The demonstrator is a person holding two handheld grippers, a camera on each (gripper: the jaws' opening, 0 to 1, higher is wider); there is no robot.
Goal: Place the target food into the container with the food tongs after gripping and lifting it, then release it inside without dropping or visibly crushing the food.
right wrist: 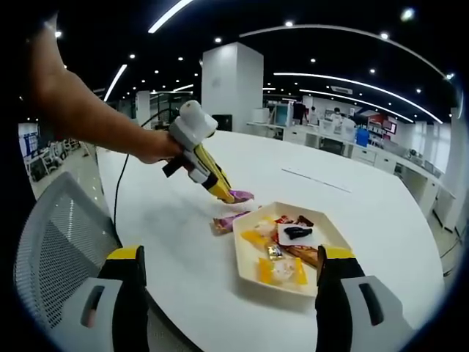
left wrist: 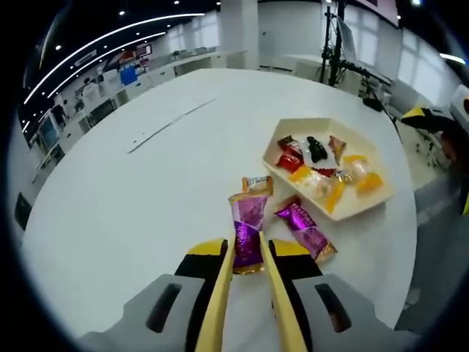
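1. Left tongs are nearly closed, yellow blades pinching a purple wrapped candy at its lower end; I can't tell if it's clear of the white surface.
2. A second purple candy lies just beside it, between it and the cream tray of mixed sweets near the surface's edge.
3. Right tongs gape wide open, holding nothing, with the tray between the blades.

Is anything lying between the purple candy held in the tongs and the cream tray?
Yes. In the left gripper view, a second purple-wrapped candy lies on the table between the gripped purple candy and the tray. A small orange-wrapped candy lies just beyond.
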